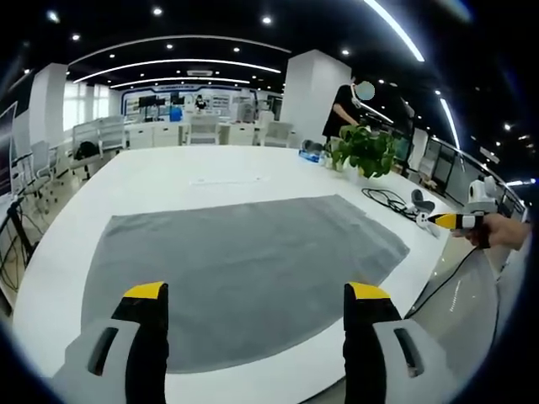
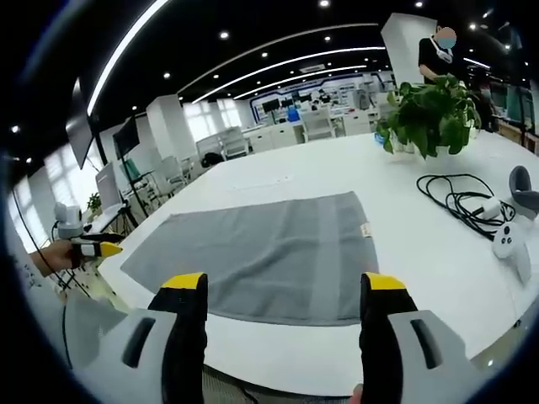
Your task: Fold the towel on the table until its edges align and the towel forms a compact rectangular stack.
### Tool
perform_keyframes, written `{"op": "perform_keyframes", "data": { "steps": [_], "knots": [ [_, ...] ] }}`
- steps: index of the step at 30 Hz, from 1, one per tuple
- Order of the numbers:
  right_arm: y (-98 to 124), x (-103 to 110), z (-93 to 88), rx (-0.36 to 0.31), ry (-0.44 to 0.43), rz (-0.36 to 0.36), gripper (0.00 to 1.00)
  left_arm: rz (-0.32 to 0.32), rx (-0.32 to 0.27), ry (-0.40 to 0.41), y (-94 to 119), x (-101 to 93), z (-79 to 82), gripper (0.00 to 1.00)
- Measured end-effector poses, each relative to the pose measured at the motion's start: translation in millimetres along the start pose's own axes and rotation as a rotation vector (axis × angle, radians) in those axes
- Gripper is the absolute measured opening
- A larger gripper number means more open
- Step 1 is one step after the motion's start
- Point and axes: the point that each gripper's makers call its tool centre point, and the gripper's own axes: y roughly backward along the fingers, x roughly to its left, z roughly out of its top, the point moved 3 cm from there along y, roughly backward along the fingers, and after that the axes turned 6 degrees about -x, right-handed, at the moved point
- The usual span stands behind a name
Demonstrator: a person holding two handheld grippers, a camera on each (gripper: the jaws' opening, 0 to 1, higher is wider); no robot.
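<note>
Lying flat and unfolded on the white counter point(image 1: 210, 168), the grey towel point(image 1: 244, 269) is spread out in a single layer, near edge close to the counter's front rim. In the left gripper view, the left gripper point(image 1: 254, 295) hovers over the towel's near edge, fingers wide apart with nothing between them, yellow tips above the cloth; contact not clear. The right gripper point(image 1: 450, 221) enters that view at far right, held in a hand off the counter's right corner, clear of the towel. In the right gripper view, the right gripper point(image 2: 282, 286) sits low in front of the counter edge, fingers spread wide and empty, towel point(image 2: 261, 252) just beyond them with a small tag on its right edge. The left gripper point(image 2: 97, 250) shows at far left, off the towel's left corner. Also on the counter: a potted plant point(image 2: 429, 114) at the back right, a coiled black cable point(image 2: 459, 198) near it, and a white controller point(image 2: 509, 240) right of the cable, all well apart from the towel. A person point(image 1: 345, 105) stands behind the plant.
</note>
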Motion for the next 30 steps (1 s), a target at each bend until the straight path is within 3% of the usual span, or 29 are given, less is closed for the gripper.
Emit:
{"op": "perform_keyframes", "data": {
  "steps": [19, 30],
  "knots": [
    [-2.9, -0.9, 3.5, -0.009, -0.016, -0.002, 0.74, -0.060, 0.022, -0.019, -6.4, -17.7, -2.0, 0.88],
    [-9.1, -11.0, 11.1, -0.013, -0.009, 0.000, 0.73, -0.110, 0.040, -0.047, -14.1, -40.3, -1.6, 0.87]
  ]
}}
